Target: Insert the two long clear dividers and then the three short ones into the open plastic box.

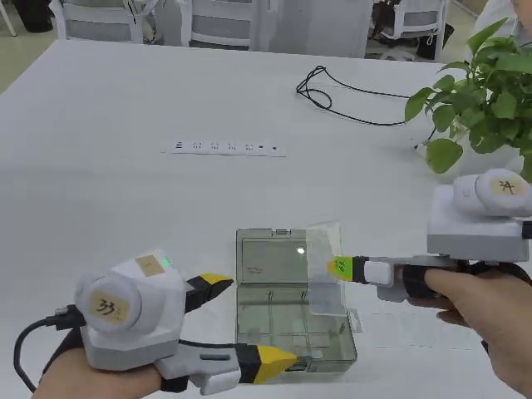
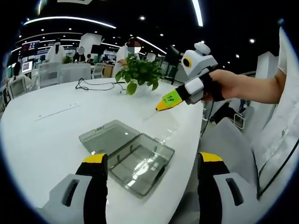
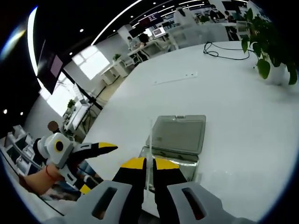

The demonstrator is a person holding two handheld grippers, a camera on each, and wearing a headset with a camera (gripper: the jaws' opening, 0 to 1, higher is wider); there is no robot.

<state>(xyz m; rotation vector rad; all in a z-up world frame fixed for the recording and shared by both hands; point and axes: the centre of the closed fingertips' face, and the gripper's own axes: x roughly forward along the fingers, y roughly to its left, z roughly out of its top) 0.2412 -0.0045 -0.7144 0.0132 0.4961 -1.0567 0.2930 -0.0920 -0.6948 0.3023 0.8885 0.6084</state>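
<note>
My left gripper (image 1: 254, 322) is nearest, at the near left of the table (image 1: 100, 174). Its yellow-tipped jaws are spread wide with nothing between them. One tip is by the box's (image 1: 352, 339) near wall and the other is beside its left edge; I cannot tell whether either touches it. In the left gripper view, the box sits between those jaws (image 2: 153, 159), just ahead.

The box lies open near the middle of the table's near edge. Its lid (image 1: 264, 256) is folded flat on the far side, and faint lines show in the base that I cannot make out.

My right gripper (image 1: 336, 268) comes in from the right, its jaws pinched tight on a clear divider (image 1: 322, 248). The divider is held upright over the right part of the box, about where the lid meets the base. In the right gripper view, it shows edge-on between the jaws (image 3: 149, 163).

Farther off are a power strip (image 1: 226, 148), a black cable (image 1: 332, 98) and, at the far right, a plant (image 1: 486, 96).
</note>
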